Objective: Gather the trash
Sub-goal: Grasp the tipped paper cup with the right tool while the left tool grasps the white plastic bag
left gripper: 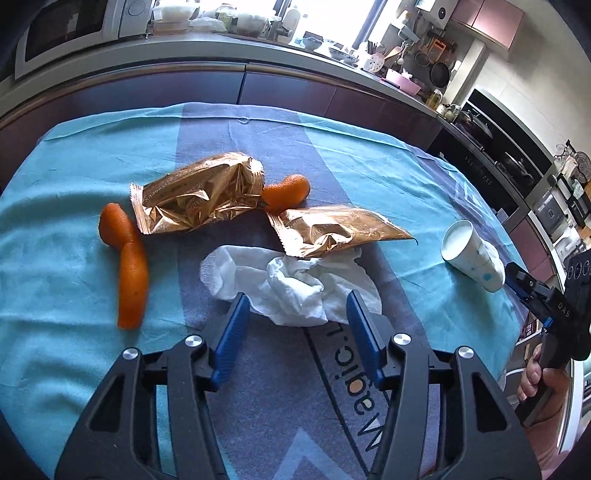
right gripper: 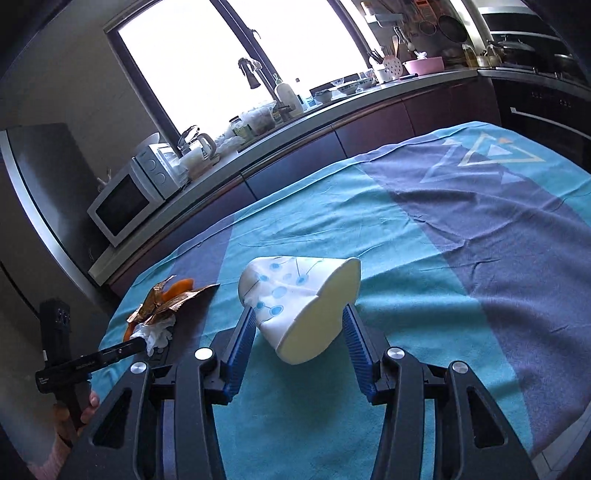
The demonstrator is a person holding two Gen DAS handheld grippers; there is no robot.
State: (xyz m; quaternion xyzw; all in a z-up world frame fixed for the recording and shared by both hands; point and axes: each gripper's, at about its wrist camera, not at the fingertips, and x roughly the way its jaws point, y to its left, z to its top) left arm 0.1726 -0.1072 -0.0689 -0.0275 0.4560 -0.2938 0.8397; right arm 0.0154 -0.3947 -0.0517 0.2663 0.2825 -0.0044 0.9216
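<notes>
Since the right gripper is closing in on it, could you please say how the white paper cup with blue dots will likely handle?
The white paper cup with blue dots lies on its side, so it may roll. Its rim looks dented, so it probably crushes easily.

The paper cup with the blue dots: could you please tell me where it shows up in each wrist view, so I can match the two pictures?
Left wrist view: the paper cup lies on its side at right of centre on the blue cloth, mouth facing left.
Right wrist view: the paper cup fills the lower centre, between the fingers of the right hand-held gripper.
Shared landmark: the microwave on the counter.
</notes>
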